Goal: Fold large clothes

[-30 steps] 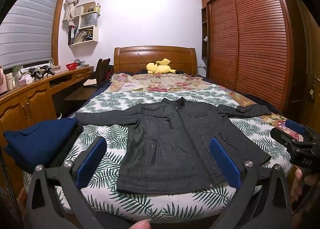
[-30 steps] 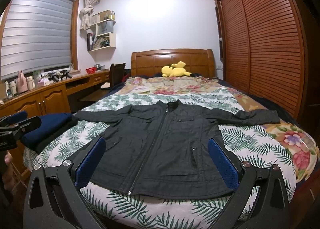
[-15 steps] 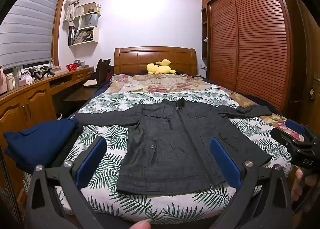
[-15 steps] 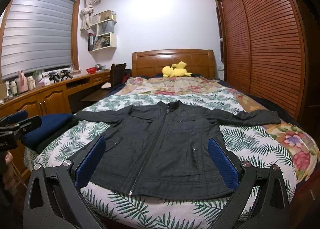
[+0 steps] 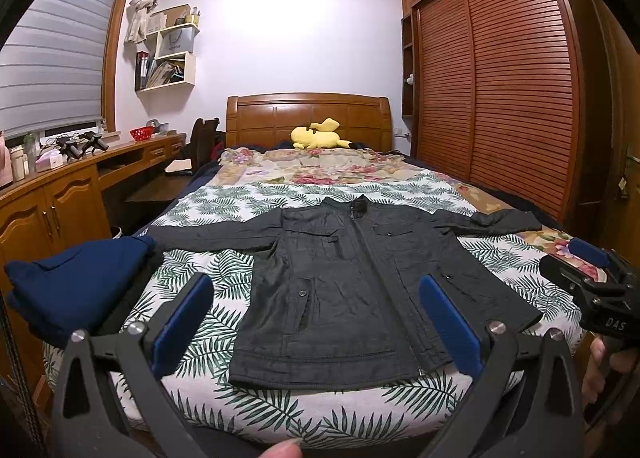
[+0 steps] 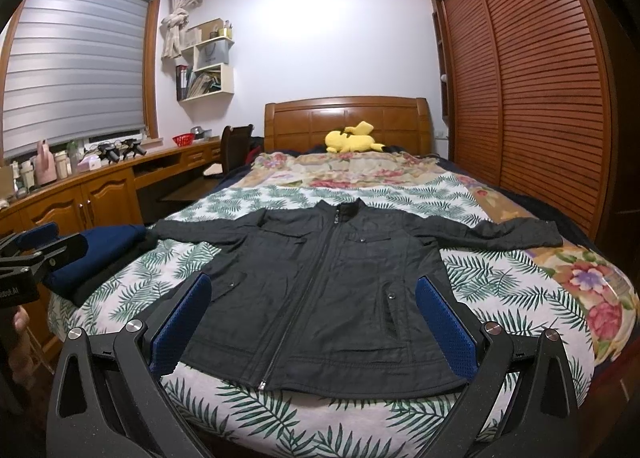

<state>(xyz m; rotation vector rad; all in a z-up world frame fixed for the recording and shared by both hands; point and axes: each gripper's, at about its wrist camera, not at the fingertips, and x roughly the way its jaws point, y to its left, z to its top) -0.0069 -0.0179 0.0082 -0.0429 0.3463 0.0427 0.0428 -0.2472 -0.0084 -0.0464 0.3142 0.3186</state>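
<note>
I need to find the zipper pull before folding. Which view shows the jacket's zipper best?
The right wrist view: the jacket faces it squarely, zipper visible from collar to hem pull. The left wrist view shows it obliquely.

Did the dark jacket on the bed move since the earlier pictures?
No. The dark jacket lies flat as before, with its collar at the same place against the leaf-print bedcover and the headboard.
</note>
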